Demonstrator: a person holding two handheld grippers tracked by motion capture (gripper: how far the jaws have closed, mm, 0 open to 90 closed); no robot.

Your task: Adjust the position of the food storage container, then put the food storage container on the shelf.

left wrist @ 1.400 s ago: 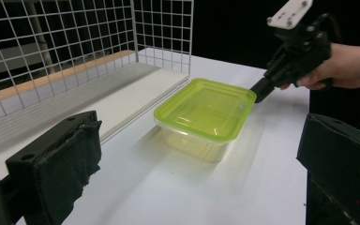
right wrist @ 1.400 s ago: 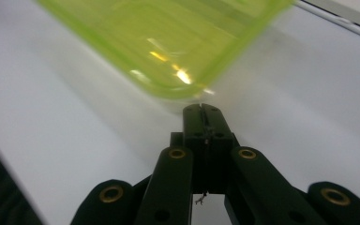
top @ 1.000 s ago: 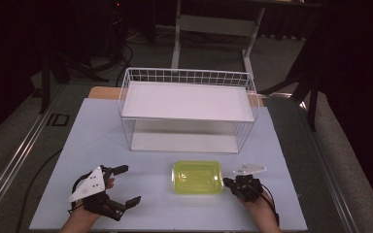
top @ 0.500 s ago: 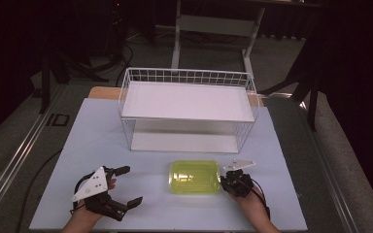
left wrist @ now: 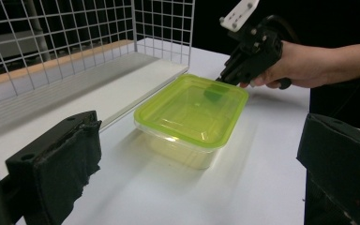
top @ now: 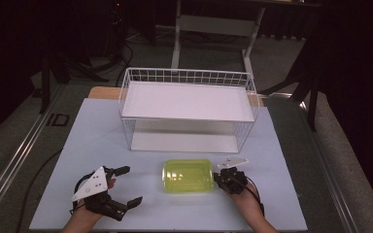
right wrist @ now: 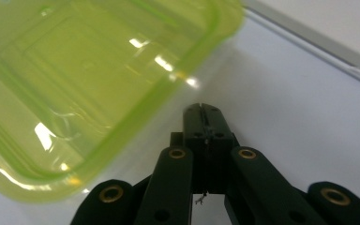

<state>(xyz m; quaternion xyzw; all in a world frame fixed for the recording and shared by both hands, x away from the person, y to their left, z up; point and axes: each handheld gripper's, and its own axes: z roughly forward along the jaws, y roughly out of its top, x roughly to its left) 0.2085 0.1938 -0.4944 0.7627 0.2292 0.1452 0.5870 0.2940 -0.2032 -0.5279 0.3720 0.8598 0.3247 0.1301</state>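
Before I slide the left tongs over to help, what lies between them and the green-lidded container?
Only bare white tabletop between the open left tongs and the green-lidded container, as the high view shows.

Coming in from the bottom edge of the high view on two forearms. Holding the left claw [top: 126, 186] low at the near left, jaws standing wide apart with nothing between them, one jaw pointing forward and the other angled toward the centre, grey three-cornered plate facing up. Gripping the right claw [top: 219, 178] in the right hand [top: 243, 194] at the near right, wrist angled inward, jaws pressed fully together with no gap and nothing between them, tip pointing toward the centre and tilted down. Trailing a cable back along the right wrist.
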